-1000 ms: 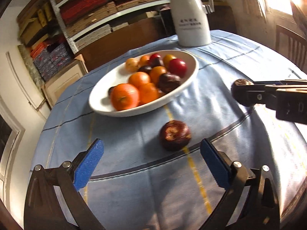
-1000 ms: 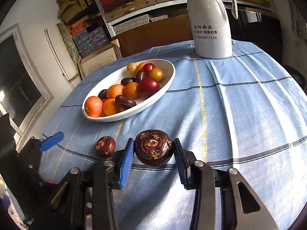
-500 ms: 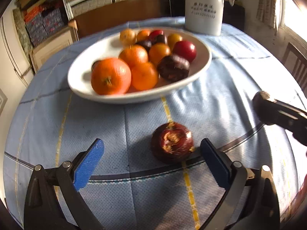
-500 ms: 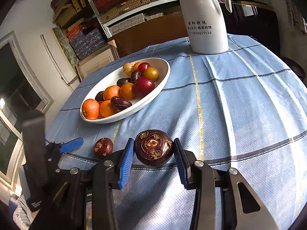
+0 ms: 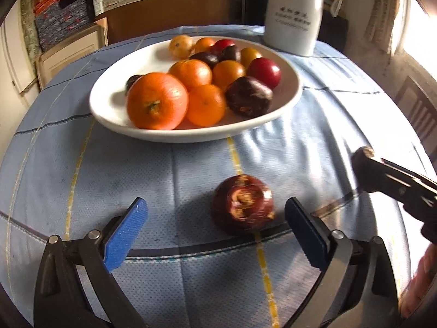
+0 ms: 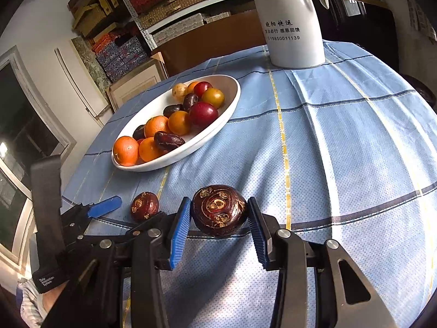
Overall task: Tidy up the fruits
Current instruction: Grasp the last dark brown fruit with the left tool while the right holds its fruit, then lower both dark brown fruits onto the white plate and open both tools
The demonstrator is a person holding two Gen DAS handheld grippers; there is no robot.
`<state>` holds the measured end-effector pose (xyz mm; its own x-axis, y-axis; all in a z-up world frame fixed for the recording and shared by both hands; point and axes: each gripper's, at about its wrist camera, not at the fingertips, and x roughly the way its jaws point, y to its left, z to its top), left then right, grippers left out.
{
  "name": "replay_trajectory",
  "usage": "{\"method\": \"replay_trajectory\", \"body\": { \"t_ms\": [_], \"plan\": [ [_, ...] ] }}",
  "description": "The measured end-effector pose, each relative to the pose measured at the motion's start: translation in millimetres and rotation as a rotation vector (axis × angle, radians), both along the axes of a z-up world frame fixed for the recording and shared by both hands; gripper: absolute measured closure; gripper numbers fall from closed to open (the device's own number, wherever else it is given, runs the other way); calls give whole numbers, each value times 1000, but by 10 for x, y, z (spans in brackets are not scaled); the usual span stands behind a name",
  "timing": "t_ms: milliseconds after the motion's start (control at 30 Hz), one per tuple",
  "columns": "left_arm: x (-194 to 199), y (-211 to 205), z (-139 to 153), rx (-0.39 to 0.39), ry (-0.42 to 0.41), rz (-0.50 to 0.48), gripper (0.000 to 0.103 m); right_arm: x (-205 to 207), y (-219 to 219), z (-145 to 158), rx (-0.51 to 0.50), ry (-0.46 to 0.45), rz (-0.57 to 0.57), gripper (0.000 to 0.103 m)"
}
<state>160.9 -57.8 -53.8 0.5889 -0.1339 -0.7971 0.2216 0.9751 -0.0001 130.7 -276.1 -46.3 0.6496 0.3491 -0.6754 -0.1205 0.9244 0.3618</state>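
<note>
One white jug (image 6: 291, 24) stands behind the fruit bowl (image 6: 218, 134).

2 water chestnuts (image 6: 219, 210) outside, 1 bowl (image 6: 153, 104), 1 jug (image 6: 292, 24), 2 claws (image 6: 218, 224)

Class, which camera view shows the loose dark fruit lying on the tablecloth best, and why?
The left wrist view: the loose dark fruit sits large and unobstructed between the open left tongs. The right wrist view shows it small, off to the side.

White jug (image 6: 292, 27) top cut off
</note>
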Motion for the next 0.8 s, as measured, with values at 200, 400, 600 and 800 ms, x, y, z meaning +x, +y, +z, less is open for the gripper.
{"method": "replay_trajectory", "body": {
  "t_ms": [200, 400, 600, 800],
  "plan": [
    [-57, -57, 41, 0, -31, -32, 47, 1, 0, 0, -1, -1, 0, 60],
    [-126, -86, 72, -45, -40, -87, 63, -3, -4, 12, 1, -8, -2, 61],
    [-330, 26, 195, -74, -91, -86, 63, -17, -8, 10, 6, -14, -3, 61],
    [-395, 290, 398, -142, -128, -53, 63, -115, 88, 35, -10, -43, 38, 61]
  ]
}}
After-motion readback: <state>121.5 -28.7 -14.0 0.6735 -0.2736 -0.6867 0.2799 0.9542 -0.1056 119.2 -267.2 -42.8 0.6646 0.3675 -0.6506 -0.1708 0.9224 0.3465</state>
